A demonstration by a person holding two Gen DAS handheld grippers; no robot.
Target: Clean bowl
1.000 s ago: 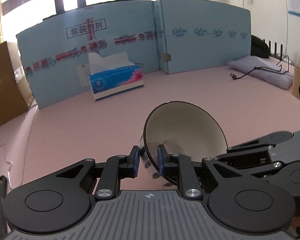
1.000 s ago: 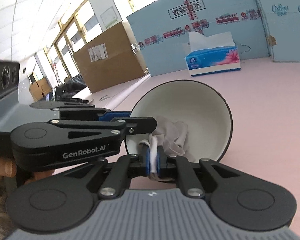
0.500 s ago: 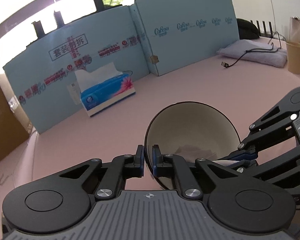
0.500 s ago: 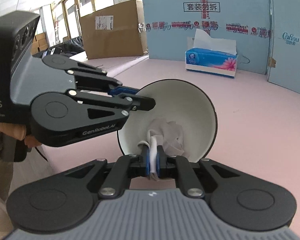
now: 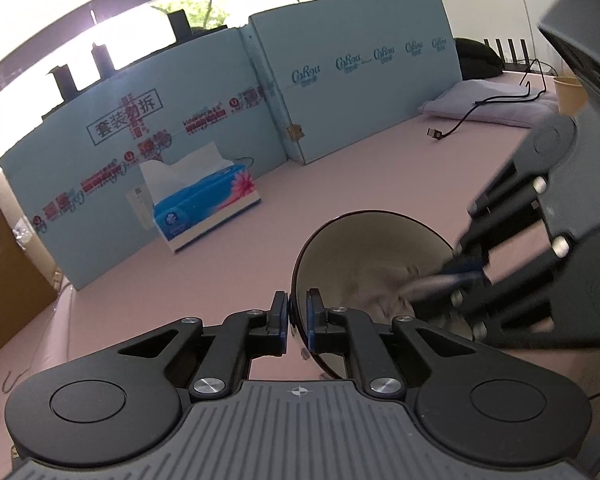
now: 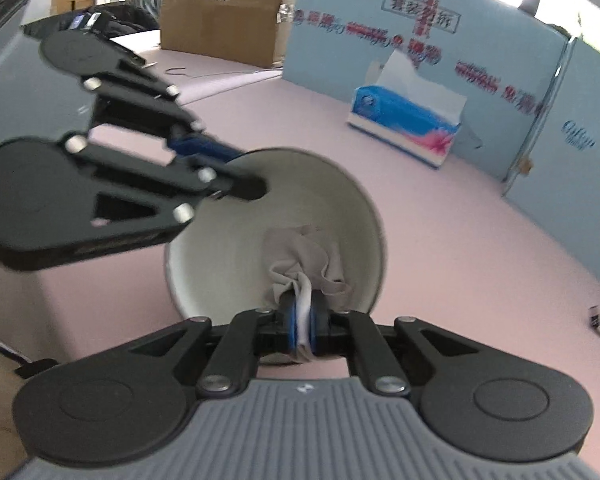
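A bowl (image 5: 364, 256), white inside with a dark rim, is tipped on its side over the pink table. My left gripper (image 5: 298, 318) is shut on its near rim, one pad inside and one outside. Seen from the right wrist, the bowl (image 6: 236, 216) opens toward the camera and the left gripper (image 6: 220, 160) holds its upper left rim. My right gripper (image 6: 304, 326) is shut on a crumpled grey-white cloth (image 6: 306, 264) pressed against the bowl's inner wall. In the left wrist view the right gripper (image 5: 460, 270) reaches into the bowl from the right, blurred, with the cloth (image 5: 384, 284).
A blue tissue box (image 5: 204, 200) stands at the back of the pink table (image 5: 340, 184) before a light blue board (image 5: 360, 72). A cable (image 5: 460, 120), folded cloth (image 5: 496, 100) and paper cup (image 5: 572, 94) lie at the far right. A cardboard box (image 6: 224, 4) stands far left.
The right gripper has rolled with the cloth inside the bowl, sweeping it across the inner wall. The left gripper closed tighter on the rim and rolled slightly. The bowl stays tipped.
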